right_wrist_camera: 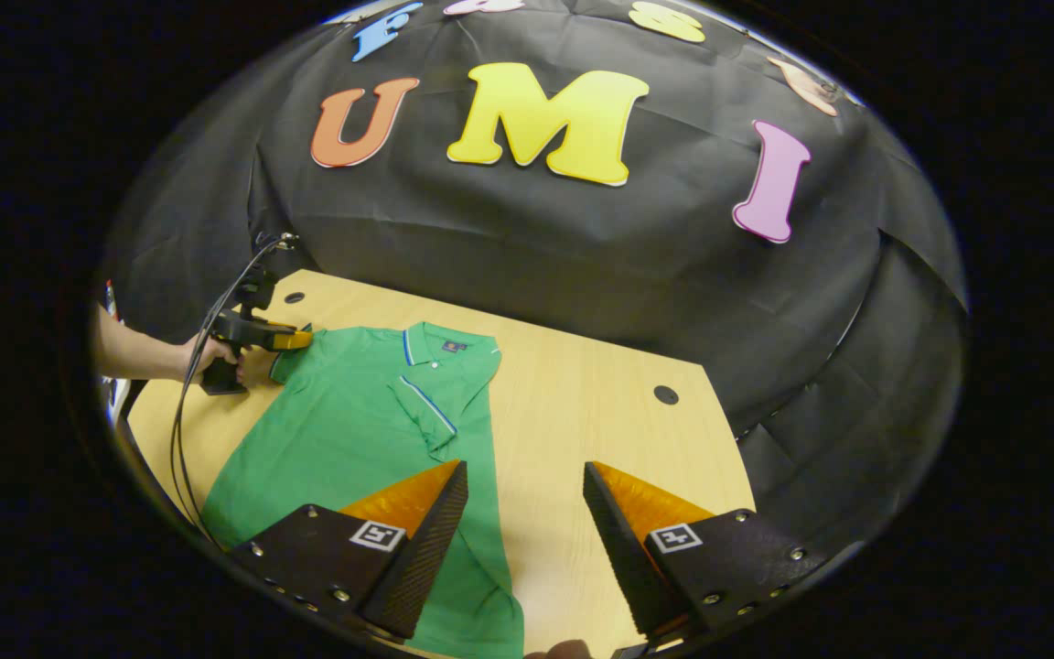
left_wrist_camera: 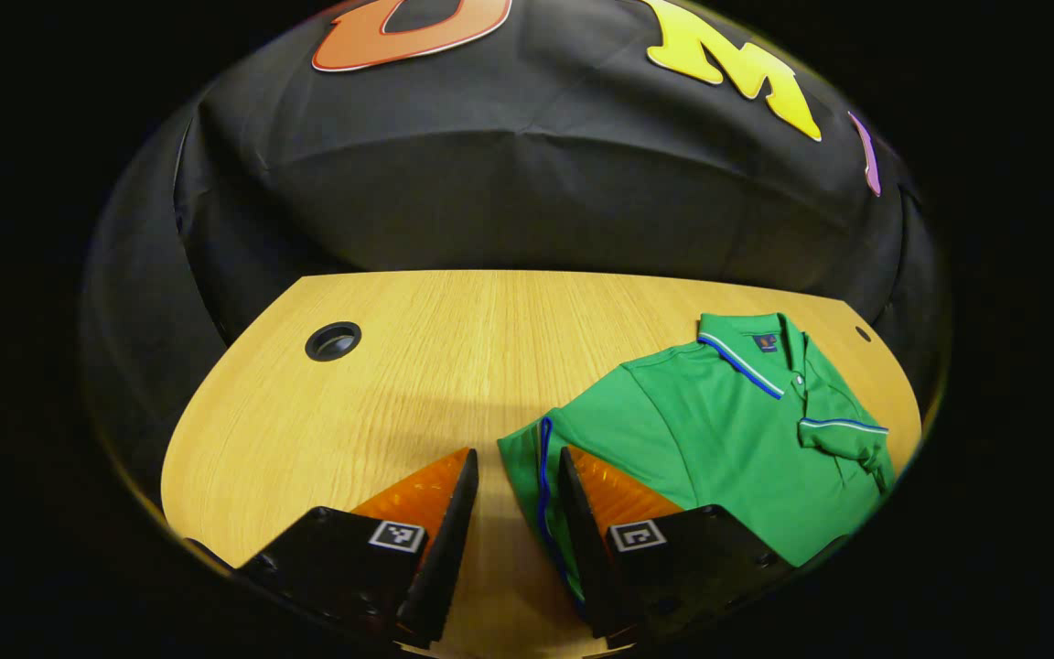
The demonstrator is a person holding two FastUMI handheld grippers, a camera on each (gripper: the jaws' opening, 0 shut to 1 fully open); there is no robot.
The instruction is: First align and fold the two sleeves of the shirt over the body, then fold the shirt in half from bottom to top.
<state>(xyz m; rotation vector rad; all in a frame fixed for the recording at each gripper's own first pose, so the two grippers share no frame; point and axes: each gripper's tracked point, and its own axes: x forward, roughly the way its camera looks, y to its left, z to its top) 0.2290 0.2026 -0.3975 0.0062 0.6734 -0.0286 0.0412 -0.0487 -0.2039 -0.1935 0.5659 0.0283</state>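
Left gripper [left_wrist_camera: 518,476] spread open low over the wooden table [left_wrist_camera: 417,366], nothing pinched, one finger [left_wrist_camera: 582,513] just above the blue-trimmed edge of the left sleeve [left_wrist_camera: 536,458], the other finger over bare wood. Right gripper [right_wrist_camera: 525,494] likewise spread wide and holding nothing, hovering above the shirt's right edge and the table beside it. Green polo shirt [right_wrist_camera: 353,430] lying flat on the table, collar [right_wrist_camera: 440,343] toward the black cloth wall [right_wrist_camera: 582,256], right sleeve [right_wrist_camera: 435,412] already folded across the chest, left sleeve not yet folded over the body. Seen from the right gripper view: left gripper [right_wrist_camera: 294,340] at the shirt's far shoulder, held by a hand [right_wrist_camera: 207,357], cables [right_wrist_camera: 188,412] trailing off it. Round cable holes [left_wrist_camera: 333,340] in the tabletop, no containers among these things.
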